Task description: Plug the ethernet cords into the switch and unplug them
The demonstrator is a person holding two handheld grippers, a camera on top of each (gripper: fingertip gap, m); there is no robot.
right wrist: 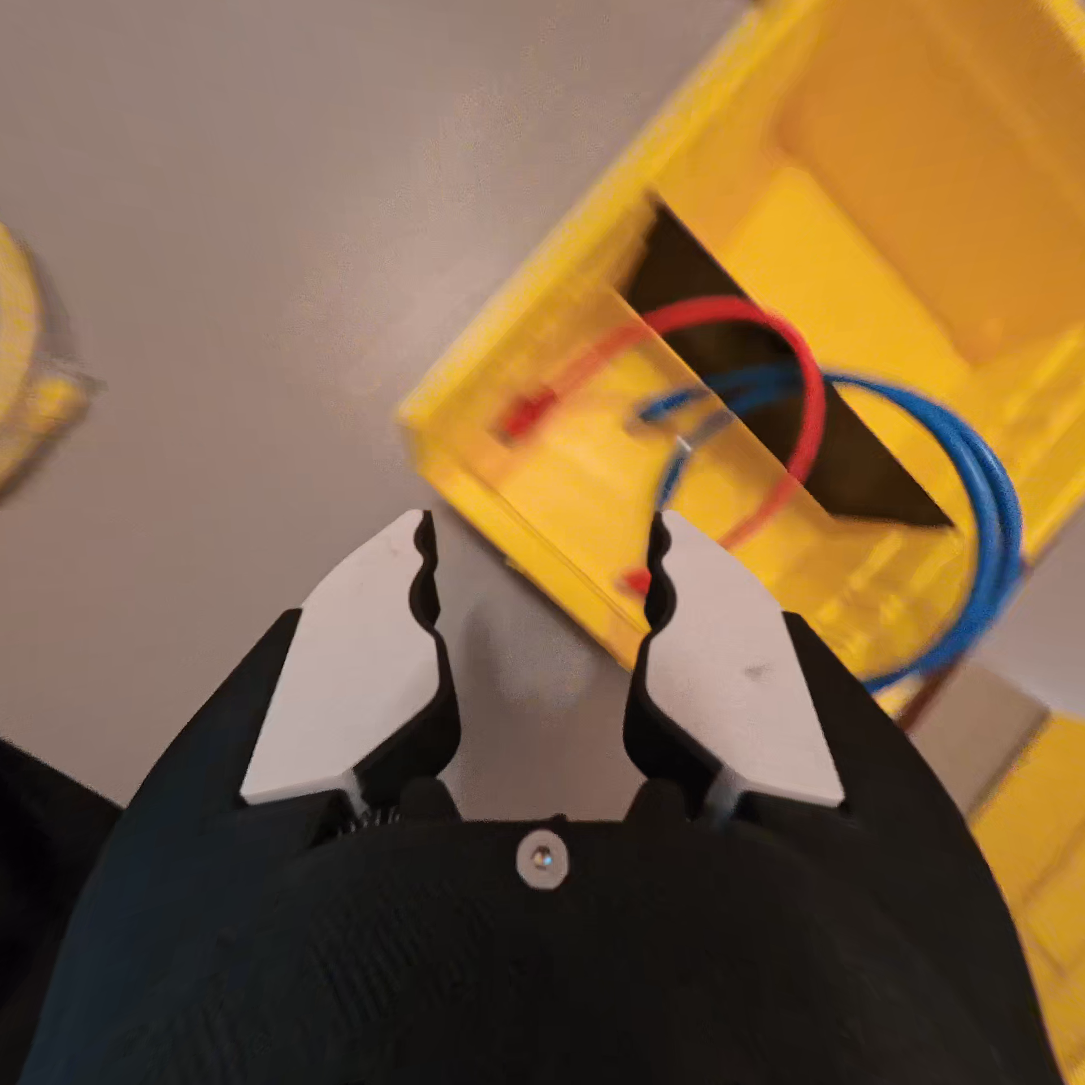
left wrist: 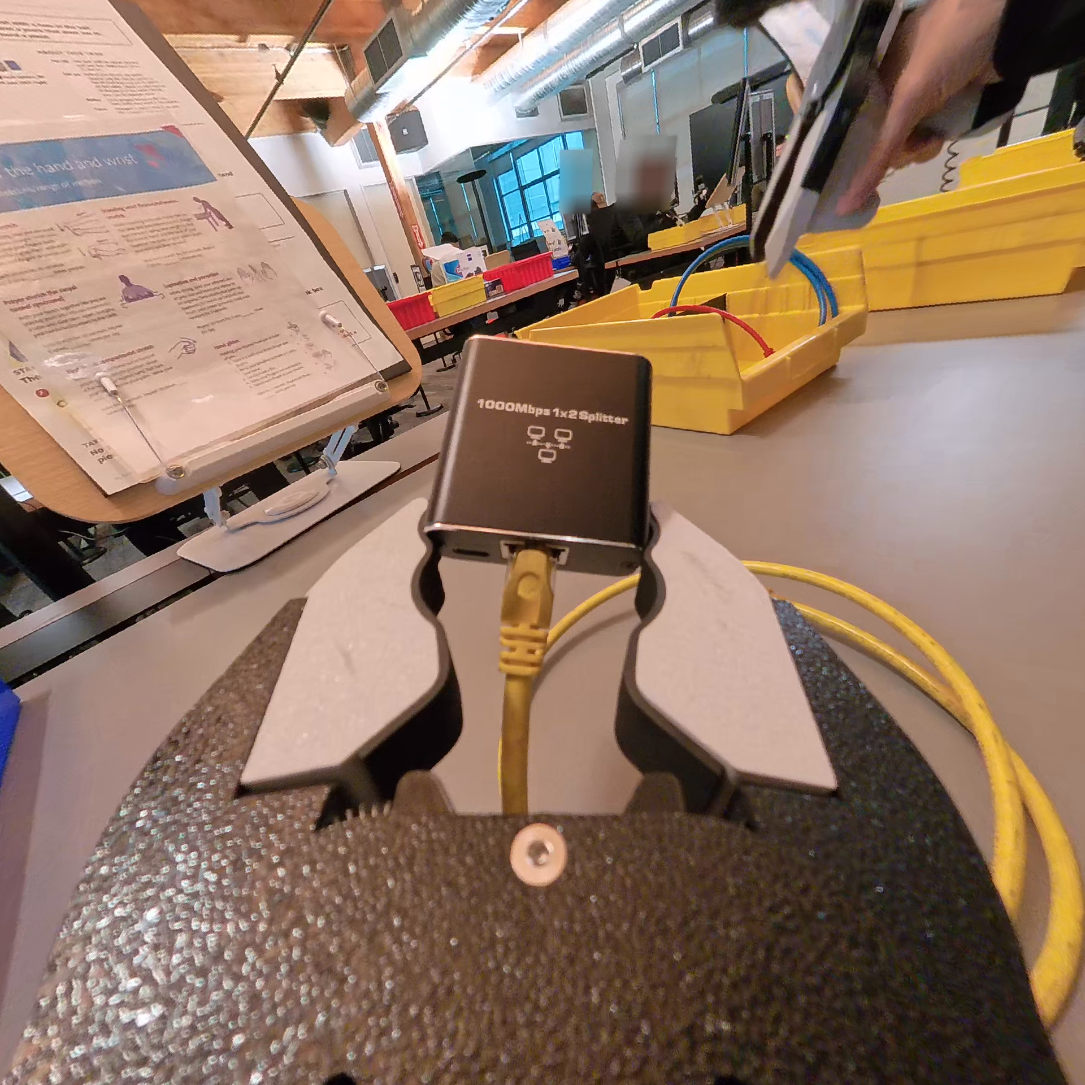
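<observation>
My left gripper is shut on a small black switch box, holding it by its sides above the grey table. A yellow ethernet cord is plugged into the port facing the camera and loops off to the right on the table. My right gripper is open and empty, pointing down over the near corner of a yellow bin. A red cord and a blue cord lie coiled in that bin. The right gripper also shows in the left wrist view, above the bin.
A tilted stand with a printed sheet sits at the left on the table. More yellow bins stand at the back right. A grey table lies under both grippers. People sit at far tables in the background.
</observation>
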